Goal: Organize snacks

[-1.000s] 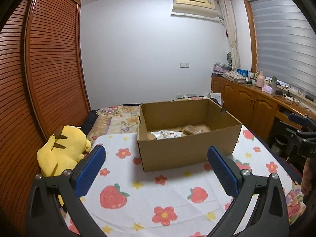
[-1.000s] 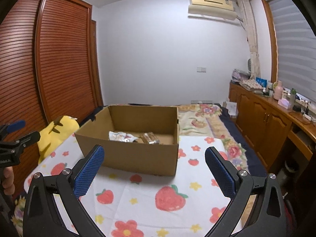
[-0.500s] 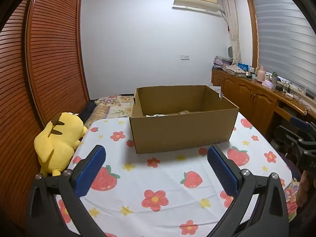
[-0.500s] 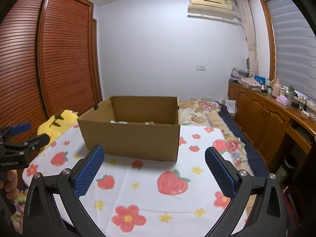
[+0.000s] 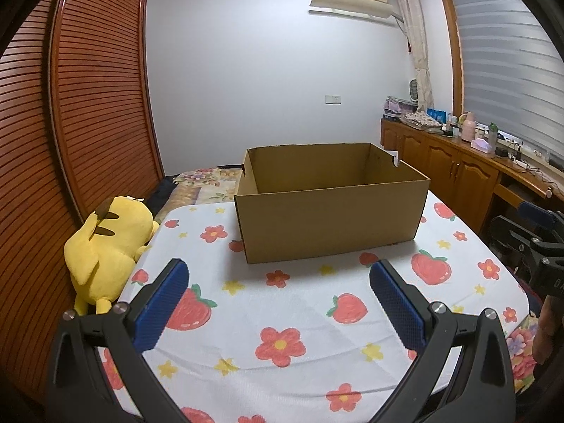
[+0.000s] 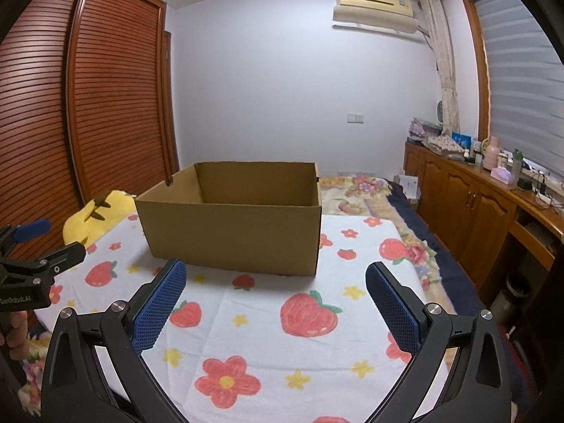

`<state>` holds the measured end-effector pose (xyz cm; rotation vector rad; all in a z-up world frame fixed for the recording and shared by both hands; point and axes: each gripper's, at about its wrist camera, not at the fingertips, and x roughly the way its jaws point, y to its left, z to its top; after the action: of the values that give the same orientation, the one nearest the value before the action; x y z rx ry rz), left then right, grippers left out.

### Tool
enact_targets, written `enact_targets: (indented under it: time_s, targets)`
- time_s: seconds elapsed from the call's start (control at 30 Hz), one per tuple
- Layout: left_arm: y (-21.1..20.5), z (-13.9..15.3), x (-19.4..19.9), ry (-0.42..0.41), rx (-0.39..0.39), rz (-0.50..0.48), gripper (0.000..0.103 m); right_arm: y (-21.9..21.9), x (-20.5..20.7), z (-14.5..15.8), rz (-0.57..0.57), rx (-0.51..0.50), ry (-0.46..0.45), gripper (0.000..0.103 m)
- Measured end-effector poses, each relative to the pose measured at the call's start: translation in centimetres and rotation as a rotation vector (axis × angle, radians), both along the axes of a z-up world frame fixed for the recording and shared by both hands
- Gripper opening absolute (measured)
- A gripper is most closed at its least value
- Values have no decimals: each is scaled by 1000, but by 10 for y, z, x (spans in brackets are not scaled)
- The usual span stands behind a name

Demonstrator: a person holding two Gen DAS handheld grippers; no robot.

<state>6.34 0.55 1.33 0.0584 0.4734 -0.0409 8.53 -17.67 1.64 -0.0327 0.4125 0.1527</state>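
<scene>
My left claw (image 5: 278, 294) is spread wide w/ nothing between the blue pads, low centre of the left wrist view; my right claw (image 6: 275, 294) is spread just as wide, also holding nothing, low centre of the right wrist view. Both hang above the surface (image 5: 310, 320), which is covered in a white cloth w/ strawberries and flowers. The cardboard box (image 5: 331, 208) sits mid-frame in both views, open top, well apart from either claw. From this low angle its near wall hides the floor of the box, so I can't tell what's inside; no snacks can be made out anywhere, in either view. Only the far and side inner walls show. A yellow plush toy (image 5: 105, 243) lies at the left of the surface, centre-left of the left wrist view; in the right wrist view it's mostly hidden behind the box and the surface edge, just a yellow lump w/ dark ear tips. My right claw shows at the right edge of the left wrist view, cut off by the frame; my left claw shows at the left edge of the right wrist view, also cut off. Wooden cabinets (image 6: 469, 208) run along the right side, the small stuff on top too tiny to tell apart.
</scene>
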Motion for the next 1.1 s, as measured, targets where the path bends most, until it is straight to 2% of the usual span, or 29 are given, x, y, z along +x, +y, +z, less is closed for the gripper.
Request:
enact_targets:
  time_s: [1.1]
  targets:
    - [1,2,-4,-18,12,10,103,3,-4,-1,3,10,3,103]
